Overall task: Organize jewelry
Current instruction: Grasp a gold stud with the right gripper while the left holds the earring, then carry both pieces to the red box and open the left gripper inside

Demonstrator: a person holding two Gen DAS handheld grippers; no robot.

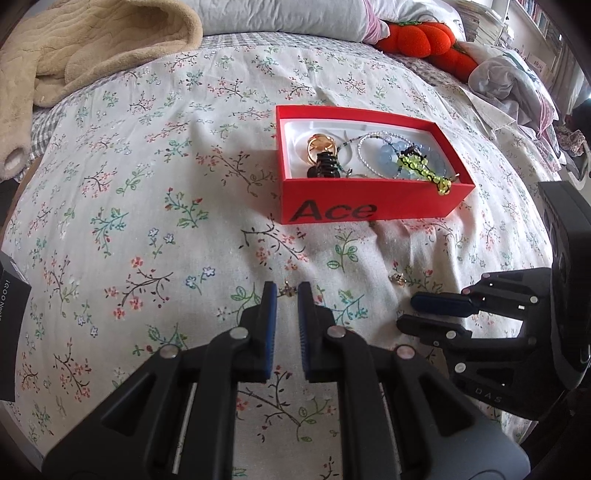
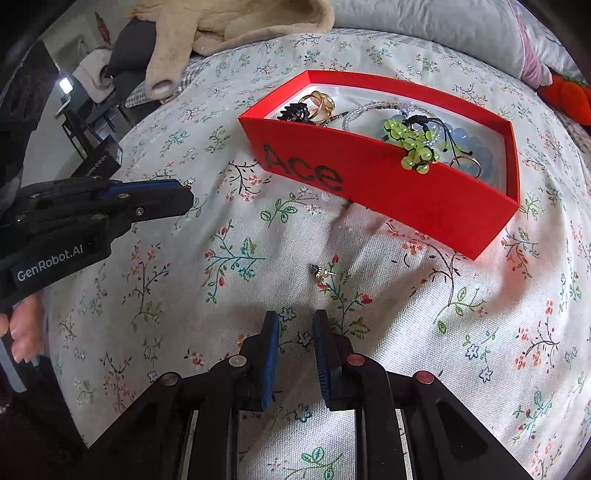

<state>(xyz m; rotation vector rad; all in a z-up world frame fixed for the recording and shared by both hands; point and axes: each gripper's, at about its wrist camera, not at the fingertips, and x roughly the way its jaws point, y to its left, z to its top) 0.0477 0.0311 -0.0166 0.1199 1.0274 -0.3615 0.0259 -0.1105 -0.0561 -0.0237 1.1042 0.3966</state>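
Note:
A red "Ace" box lies on the floral bedspread. It holds gold rings, a black clip, a clear bead strand, blue beads and a green bead bracelet draped over its front wall. My left gripper is open just above the sheet with a small gold earring between its tips. My right gripper is open and empty; it also shows in the left wrist view. A second small gold earring lies ahead of it.
A beige fleece blanket and a grey pillow lie at the head of the bed. An orange plush and crumpled clothes sit at the far right. A black carton stands at the bed's left edge.

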